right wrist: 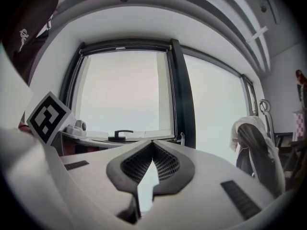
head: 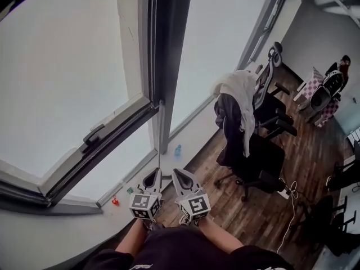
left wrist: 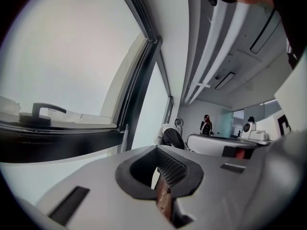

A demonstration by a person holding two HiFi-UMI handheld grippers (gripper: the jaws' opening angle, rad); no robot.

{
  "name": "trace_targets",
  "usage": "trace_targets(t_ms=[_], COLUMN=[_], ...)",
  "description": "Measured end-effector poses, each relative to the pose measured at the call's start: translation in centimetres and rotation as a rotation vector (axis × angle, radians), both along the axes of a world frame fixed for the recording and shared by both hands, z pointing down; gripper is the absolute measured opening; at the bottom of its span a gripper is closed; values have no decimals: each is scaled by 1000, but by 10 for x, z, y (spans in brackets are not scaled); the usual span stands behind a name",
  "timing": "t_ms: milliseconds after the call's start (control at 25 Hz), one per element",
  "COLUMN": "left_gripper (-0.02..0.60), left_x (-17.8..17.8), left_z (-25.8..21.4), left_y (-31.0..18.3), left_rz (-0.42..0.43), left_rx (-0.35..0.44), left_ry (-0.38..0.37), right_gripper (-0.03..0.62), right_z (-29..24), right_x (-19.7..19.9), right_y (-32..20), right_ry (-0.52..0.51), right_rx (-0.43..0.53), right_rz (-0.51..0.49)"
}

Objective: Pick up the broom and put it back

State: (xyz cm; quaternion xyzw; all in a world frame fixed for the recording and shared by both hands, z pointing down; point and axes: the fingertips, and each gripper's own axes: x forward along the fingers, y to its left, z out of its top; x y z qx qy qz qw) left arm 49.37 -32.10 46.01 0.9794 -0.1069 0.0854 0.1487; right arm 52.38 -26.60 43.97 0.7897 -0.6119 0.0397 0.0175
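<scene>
**Broom parked by the window, both grippers empty**

Got both grippers low in the head view, side by side, nosed toward the window and held out on two bare forearms (head: 134, 236). Clamped shut on the left gripper (head: 156, 173): ribbed pads (left wrist: 171, 169) tip to tip, nothing pinched, just a sliver of pale wall and brown floor through the gap behind the tips. Same deal on the right gripper (head: 176, 173): pads (right wrist: 165, 164) pressed together at the front, zero cargo, only bright window through the diamond-shaped hole further back.

As for the broom (head: 160, 134): pretty sure about that slim pale pole, upright against the dark window post (head: 169, 66), just ahead of the gripper tips and touching neither. Can't make out the brush end, so no call on that. Shows up as a short pale stick beside the same post in both gripper views too.

Around it: a tilted-open window sash (head: 67, 167) with a dark handle (head: 93, 135) off to the left, a small red thing (head: 115, 200) on the ledge under it, a little blue bottle (head: 178, 149) low down by the glass. Over to the right on the wooden floor (head: 264, 224), a black office chair (head: 256, 156) with a white garment (head: 242, 91) draped over the back, plus a white cable (head: 289, 215) snaking past the base. Far off in the top right corner, a person (head: 343, 66) near a chequered table (head: 312, 86).
</scene>
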Motion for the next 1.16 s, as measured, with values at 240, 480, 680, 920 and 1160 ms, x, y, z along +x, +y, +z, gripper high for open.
trace_targets(t_ms=[240,480,680,920,1160], left_gripper=[0,0,0,0,0], left_x=[12,18,18,14,10], left_z=[-4,-6,-6,-7,-7], left_y=[26,41,48,48,48], left_rz=[49,89,107,101,102], left_rx=[-9,11,17,17,30], left_ry=[20,16,14,9,11], right_gripper=[21,21,21,21,21], right_z=[-9,-7,-6,-8,0], right_x=[7,10,2,0,-4], right_y=[16,24,22,23,24], right_ry=[114,132,149,150,188], right_rx=[-44,-64,-85,-79,-113], right_rz=[29,36,14,18,14])
